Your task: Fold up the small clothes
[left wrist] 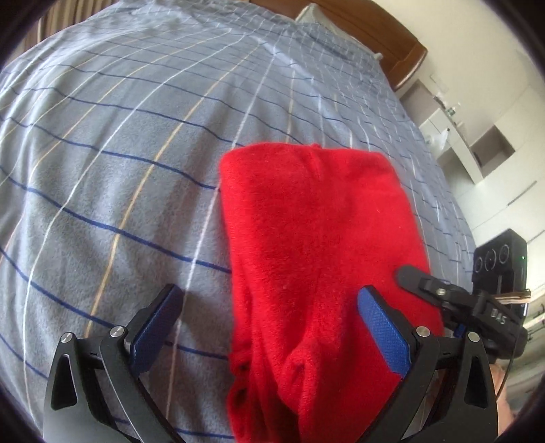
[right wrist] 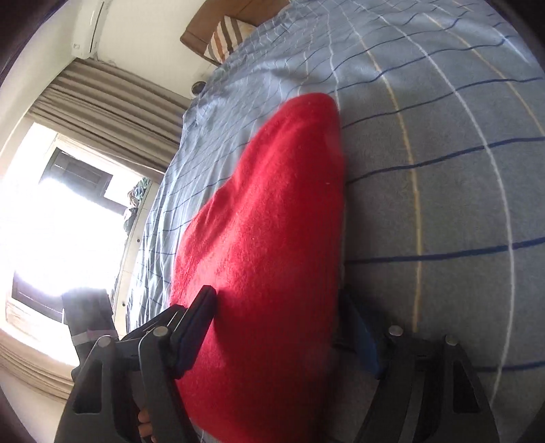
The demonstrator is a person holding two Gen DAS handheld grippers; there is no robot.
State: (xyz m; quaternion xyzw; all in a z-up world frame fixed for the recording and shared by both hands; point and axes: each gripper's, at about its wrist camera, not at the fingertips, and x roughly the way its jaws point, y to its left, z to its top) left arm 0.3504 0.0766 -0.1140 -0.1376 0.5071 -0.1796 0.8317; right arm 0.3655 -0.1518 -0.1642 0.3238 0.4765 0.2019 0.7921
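A red fleece garment (left wrist: 313, 238) lies folded into a long strip on the grey plaid bedspread (left wrist: 119, 153). My left gripper (left wrist: 269, 310) is open, its blue pads wide apart; the garment's near end with small holes lies between the jaws, closer to the right pad. The right gripper's fingertip (left wrist: 408, 272) shows in the left wrist view, resting on the garment's right edge. In the right wrist view my right gripper (right wrist: 279, 317) is open and straddles the garment (right wrist: 265, 238); its right finger is partly hidden behind the cloth.
A wooden headboard (left wrist: 385, 30) and pillow (right wrist: 226, 34) are at the far end of the bed. White shelves (left wrist: 477, 146) stand beside the bed on one side. A bright window (right wrist: 58, 211) with curtains is on the other side.
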